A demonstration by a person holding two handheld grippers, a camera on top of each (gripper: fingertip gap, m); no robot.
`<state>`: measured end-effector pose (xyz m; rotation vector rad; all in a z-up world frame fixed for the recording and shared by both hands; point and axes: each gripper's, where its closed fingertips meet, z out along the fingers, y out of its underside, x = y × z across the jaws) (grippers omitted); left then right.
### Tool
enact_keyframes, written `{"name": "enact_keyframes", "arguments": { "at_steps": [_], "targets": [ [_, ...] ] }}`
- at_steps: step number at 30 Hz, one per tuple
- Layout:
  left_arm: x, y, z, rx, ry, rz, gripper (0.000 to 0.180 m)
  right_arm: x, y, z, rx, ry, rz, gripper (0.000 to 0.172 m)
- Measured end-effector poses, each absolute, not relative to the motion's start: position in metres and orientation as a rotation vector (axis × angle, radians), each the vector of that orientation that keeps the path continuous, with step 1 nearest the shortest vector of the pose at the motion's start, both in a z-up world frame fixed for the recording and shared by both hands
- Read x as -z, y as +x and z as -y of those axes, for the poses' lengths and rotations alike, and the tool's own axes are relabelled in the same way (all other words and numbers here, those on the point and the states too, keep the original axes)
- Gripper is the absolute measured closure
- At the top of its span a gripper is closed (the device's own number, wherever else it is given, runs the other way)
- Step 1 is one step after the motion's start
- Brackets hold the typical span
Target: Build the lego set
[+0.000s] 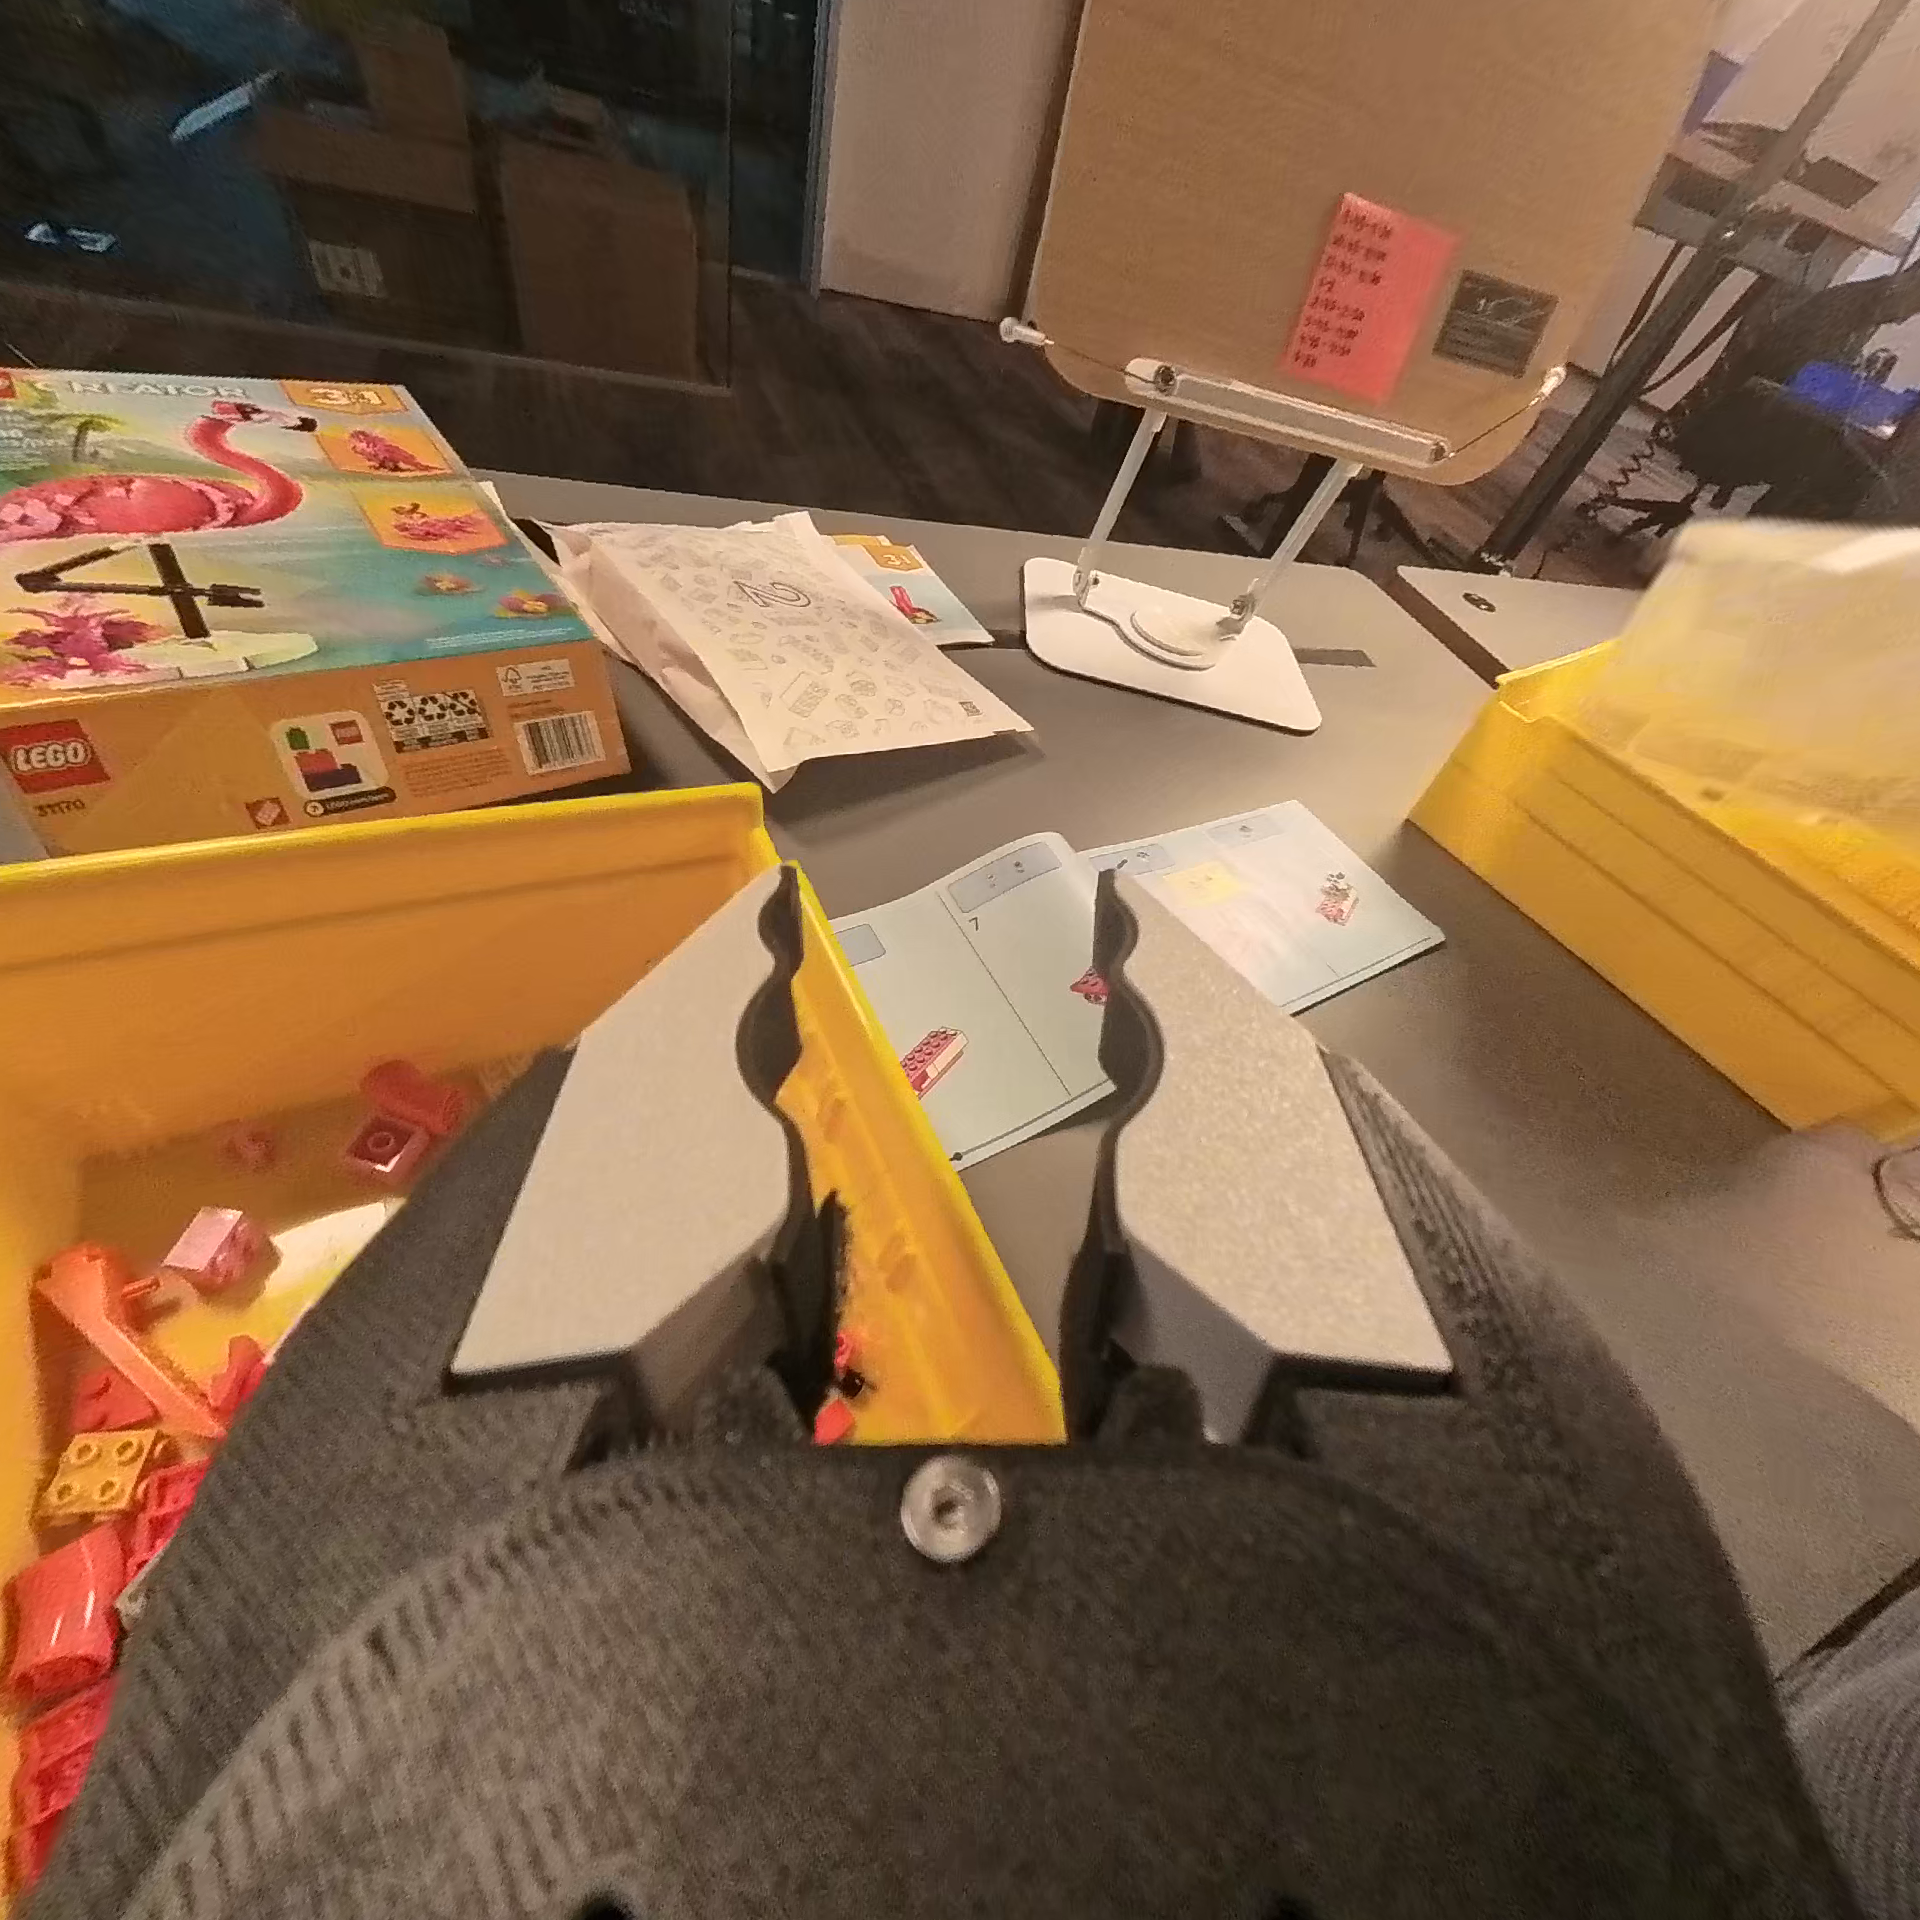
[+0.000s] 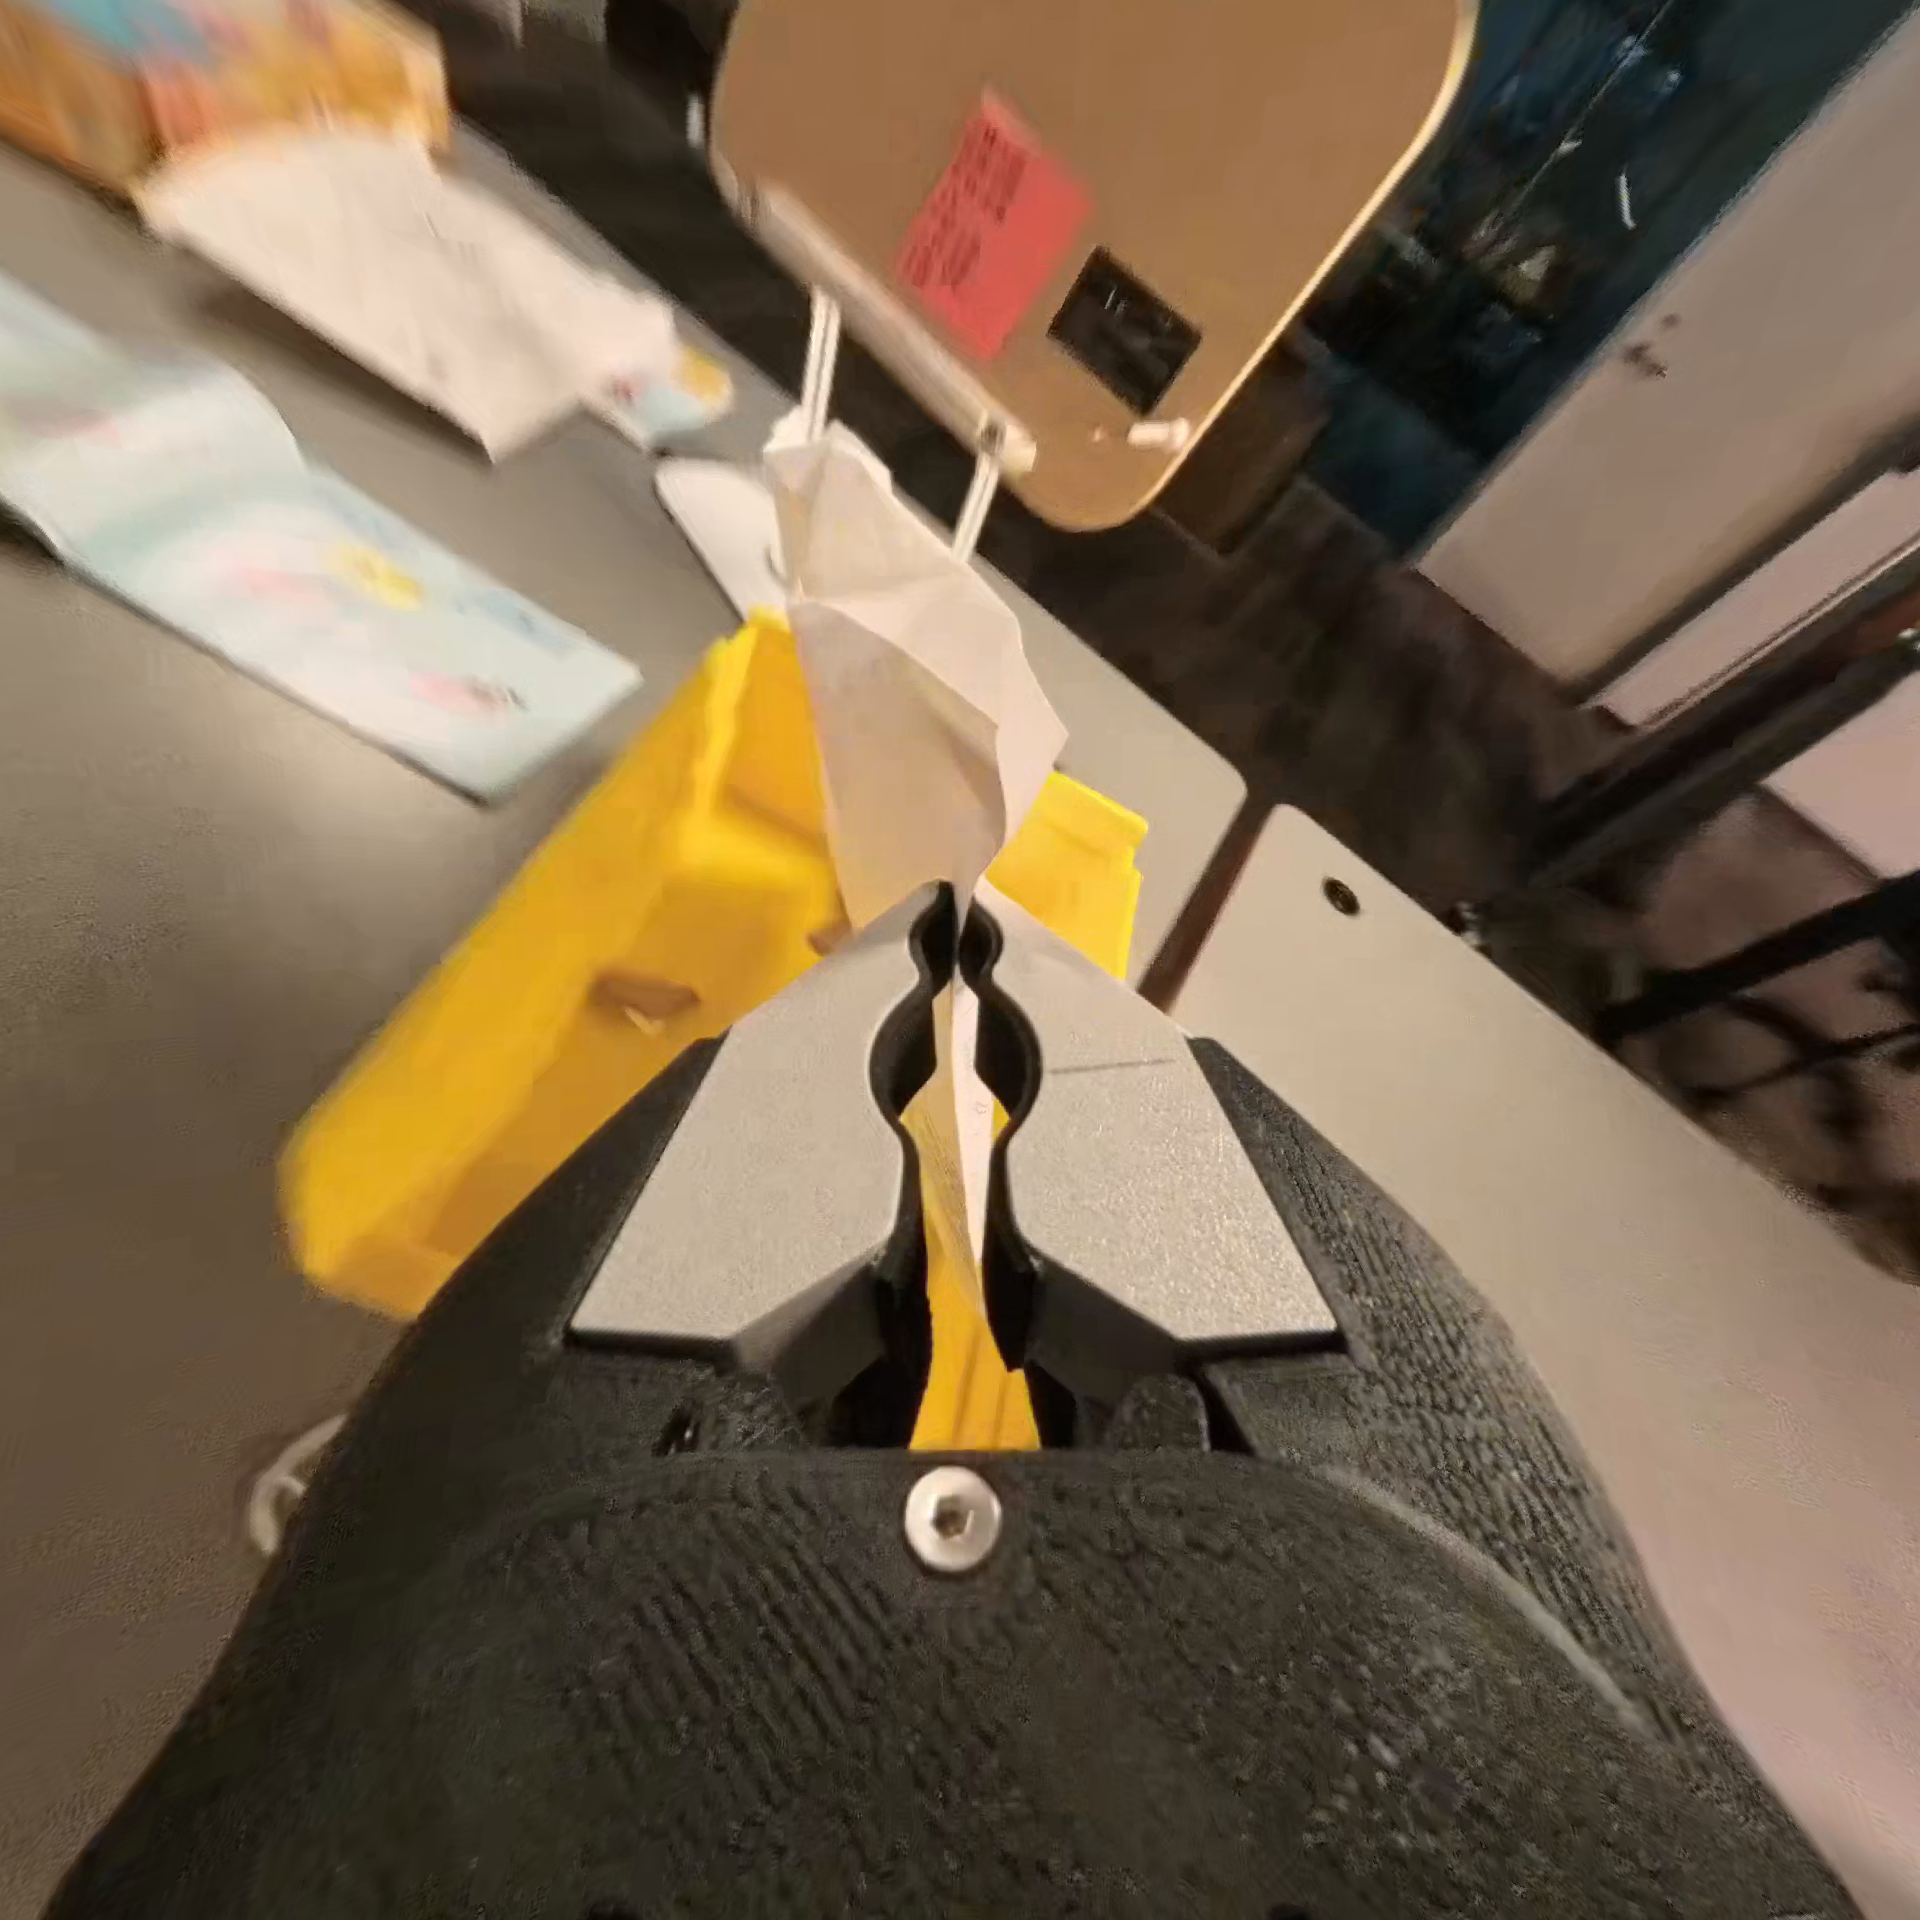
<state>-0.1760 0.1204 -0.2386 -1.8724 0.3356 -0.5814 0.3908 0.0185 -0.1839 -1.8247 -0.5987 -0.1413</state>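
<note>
My left gripper (image 1: 948,883) is open and holds nothing. It sits over the right wall of a yellow bin (image 1: 364,862), with the left finger on the inner side and the right finger well clear of the wall. Several red, pink and orange Lego bricks (image 1: 94,1621) lie in that bin. My right gripper (image 2: 956,904) is shut on a crumpled white paper bag (image 2: 914,707), which sticks up from the fingertips above a stack of yellow bins (image 2: 623,987). The open instruction booklet (image 1: 997,977) lies flat on the grey table ahead of the left gripper.
The Lego box (image 1: 239,582) lies at the back left, with a printed white paper bag (image 1: 790,634) beside it. A book stand (image 1: 1164,644) with a tan board stands at the back. The stack of yellow bins (image 1: 1662,883) is on the right. A second table (image 2: 1455,1091) adjoins on the right. Spacing between my two grippers at the tips: around 60 cm.
</note>
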Motion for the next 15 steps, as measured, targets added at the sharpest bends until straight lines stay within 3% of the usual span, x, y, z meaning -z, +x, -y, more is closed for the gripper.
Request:
{"name": "enact_keyframes", "arguments": {
  "at_steps": [7,15],
  "targets": [
    [0.244,-0.177,-0.122,0.590,-1.882,-0.327,0.124,0.074,0.400,0.013,-0.290,-1.471,0.259,0.172],
    [0.244,-0.175,-0.124,0.594,-1.881,-0.332,0.124,0.034,0.389,0.044,-0.493,-1.273,0.204,0.172]
  ]
}}
